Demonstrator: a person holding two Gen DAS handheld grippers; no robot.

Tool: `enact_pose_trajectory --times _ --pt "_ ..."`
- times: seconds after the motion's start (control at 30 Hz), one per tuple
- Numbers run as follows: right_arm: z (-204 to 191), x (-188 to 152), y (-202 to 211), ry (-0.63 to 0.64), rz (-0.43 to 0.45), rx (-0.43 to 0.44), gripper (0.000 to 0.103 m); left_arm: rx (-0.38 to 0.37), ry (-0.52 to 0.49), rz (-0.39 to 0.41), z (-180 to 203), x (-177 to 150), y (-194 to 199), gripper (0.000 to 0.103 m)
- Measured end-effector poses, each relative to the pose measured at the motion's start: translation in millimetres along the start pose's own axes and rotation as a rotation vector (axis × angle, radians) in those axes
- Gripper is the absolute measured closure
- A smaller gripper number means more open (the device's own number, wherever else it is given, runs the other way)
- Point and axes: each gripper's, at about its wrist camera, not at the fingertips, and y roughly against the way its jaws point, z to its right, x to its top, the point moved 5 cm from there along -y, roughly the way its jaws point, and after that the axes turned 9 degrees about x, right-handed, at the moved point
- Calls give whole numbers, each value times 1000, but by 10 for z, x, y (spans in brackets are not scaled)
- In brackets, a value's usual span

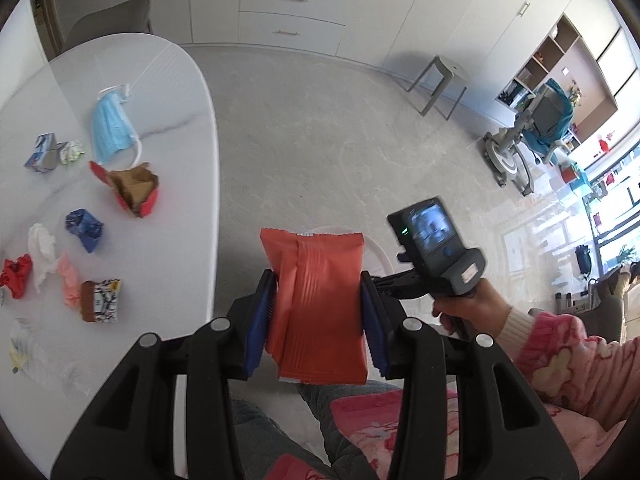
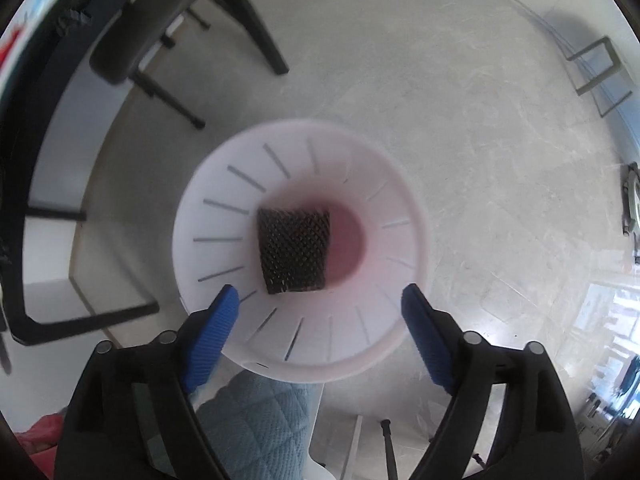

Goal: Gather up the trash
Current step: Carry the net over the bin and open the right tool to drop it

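My left gripper (image 1: 318, 300) is shut on an orange-red snack wrapper (image 1: 320, 308) and holds it off the table's edge, over the floor. Behind the wrapper a bit of a white bin rim (image 1: 376, 252) shows. My right gripper (image 2: 320, 320) is open and empty, pointing down into the white slotted trash bin (image 2: 224, 208), which holds a dark patterned wrapper (image 2: 294, 250). The right gripper's body (image 1: 436, 248) also shows in the left wrist view. More trash lies on the white table (image 1: 168, 92): a blue face mask (image 1: 110, 126), a torn red carton (image 1: 132, 190), a blue wrapper (image 1: 85, 230).
Also on the table are white tissue (image 1: 42, 252), red paper (image 1: 16, 274), pink paper (image 1: 70, 280), a patterned packet (image 1: 100, 300) and a small blue box (image 1: 42, 152). A stool (image 1: 442, 80) stands on the floor. Black chair legs (image 2: 248, 16) stand near the bin.
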Motion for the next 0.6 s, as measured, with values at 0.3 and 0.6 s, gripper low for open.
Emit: enact_pose_trajectory --times 0.3,0.6 --pt "313 124 1396 -34 266 -59 7 -59 -121 -61 593 19 -541 60" --pt "216 194 1821 -6 349 -37 7 17 -132 -107 713 84 -733 23"
